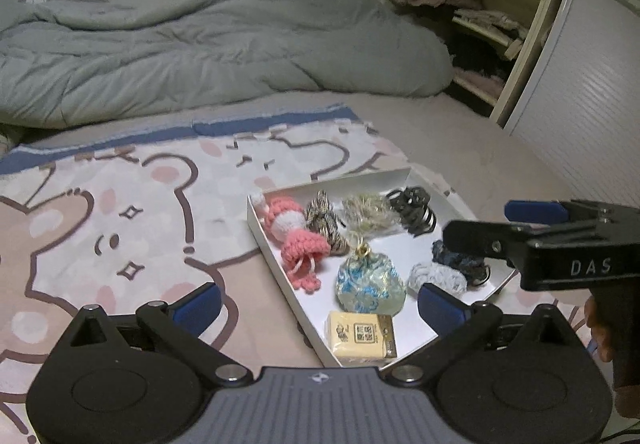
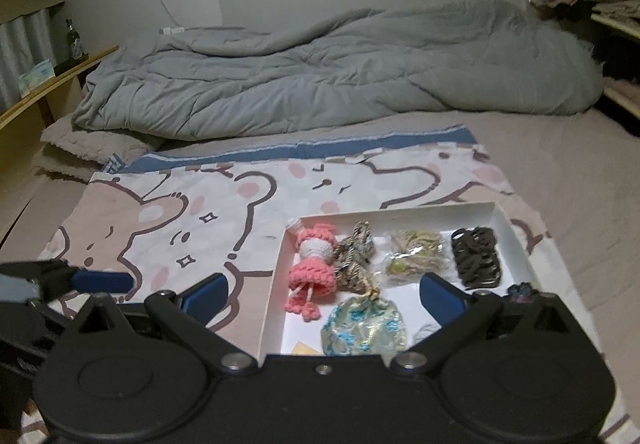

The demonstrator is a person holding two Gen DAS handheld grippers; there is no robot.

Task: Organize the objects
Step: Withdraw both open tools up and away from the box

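Room: a bedroom, with a crumpled grey quilt [image 2: 340, 71] lying across the far end of the bed and a bear-print pink and white blanket [image 1: 132, 228] spreading over the near part.
Task things: a shallow white cardboard tray [image 2: 508, 222] is sitting on the blanket, holding a pink and white crocheted doll [image 1: 294, 240], a striped fabric bow [image 1: 324, 222], a blue and gold brocade pouch [image 1: 370, 284], a pale yarn bundle in clear wrap [image 2: 416, 258], a black claw hair clip [image 1: 414, 209], a yellow printed box [image 1: 362, 336] and dark and pale scrunchies [image 1: 448, 270].
Left gripper [image 1: 320, 302]: hovering low over the tray's near left corner, blue-padded fingers [image 1: 200, 304] spreading wide, gripping nothing.
Right gripper [image 2: 322, 294]: hanging just above the tray's near edge, fingers [image 2: 442, 300] also standing wide apart and gripping nothing.
Left view only: the yellow box in full, the right gripper reaching in from the right above the scrunchies, an open closet [image 1: 480, 27].
Right view only: the left gripper's blue tip at the left edge, a wooden shelf [image 2: 48, 83] with a bottle.
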